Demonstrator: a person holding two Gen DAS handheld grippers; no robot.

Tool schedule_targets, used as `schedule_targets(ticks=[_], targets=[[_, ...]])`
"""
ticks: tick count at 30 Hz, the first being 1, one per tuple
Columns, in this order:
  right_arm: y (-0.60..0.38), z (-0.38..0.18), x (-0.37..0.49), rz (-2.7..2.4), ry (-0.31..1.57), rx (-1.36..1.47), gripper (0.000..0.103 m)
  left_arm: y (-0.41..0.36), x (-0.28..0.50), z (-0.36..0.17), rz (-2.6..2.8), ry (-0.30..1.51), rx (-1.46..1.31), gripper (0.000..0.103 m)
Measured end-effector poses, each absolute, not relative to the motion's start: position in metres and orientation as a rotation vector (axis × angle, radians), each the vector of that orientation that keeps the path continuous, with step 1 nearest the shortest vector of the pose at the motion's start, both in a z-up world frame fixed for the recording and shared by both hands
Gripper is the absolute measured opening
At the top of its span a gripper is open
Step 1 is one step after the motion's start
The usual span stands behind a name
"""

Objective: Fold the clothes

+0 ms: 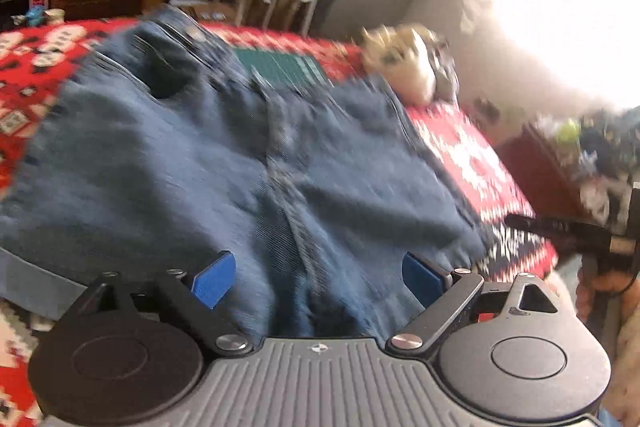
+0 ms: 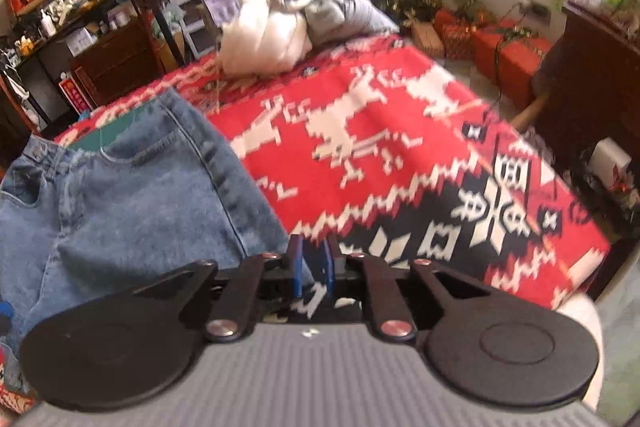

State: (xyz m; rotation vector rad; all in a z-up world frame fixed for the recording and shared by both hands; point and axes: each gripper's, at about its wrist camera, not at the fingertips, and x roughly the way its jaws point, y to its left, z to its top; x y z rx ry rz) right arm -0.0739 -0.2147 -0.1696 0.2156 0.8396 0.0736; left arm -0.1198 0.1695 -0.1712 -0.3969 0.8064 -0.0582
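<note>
Denim, blue and heavy, the jeans lay on the red patterned blanket, limp but thick-seamed; best gripped at the waistband. Left gripper stood released over them; right gripper nearly clenched, empty

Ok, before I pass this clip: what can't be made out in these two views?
- Left wrist view: the jeans are motion-blurred, so the folds are unclear; the near hem is hidden behind the open left gripper.
- Right wrist view: the jeans' left part is cut off by the frame edge.
- Right gripper: nearly shut; whether it pinches denim cannot be told.
- The clothes pile is too blurred to name its items.
</note>
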Motion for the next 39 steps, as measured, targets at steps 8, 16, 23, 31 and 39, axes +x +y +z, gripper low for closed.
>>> schedule_targets(ticks=[8, 16, 23, 31, 39], targets=[[-0.192, -0.160, -0.073, 0.161, 0.814, 0.176, 0.014, 0.234, -0.152, -0.160, 0.117, 0.787, -0.299, 0.085], [-0.163, -0.168, -0.071, 0.262, 0.840, 0.156, 0.023, 0.288, -0.177, -0.184, 0.309, 0.842, -0.255, 0.057], [-0.160, -0.172, -0.069, 0.276, 0.855, 0.165, 0.025, 0.314, -0.183, -0.206, 0.390, 0.898, -0.282, 0.036], [-0.166, -0.175, -0.072, 0.270, 0.870, 0.186, 0.028, 0.316, -0.170, -0.214, 0.354, 0.892, -0.290, 0.037], [-0.166, -0.176, -0.074, 0.273, 0.877, 0.196, 0.030, 0.303, -0.160, -0.204, 0.352, 0.880, -0.265, 0.014]])
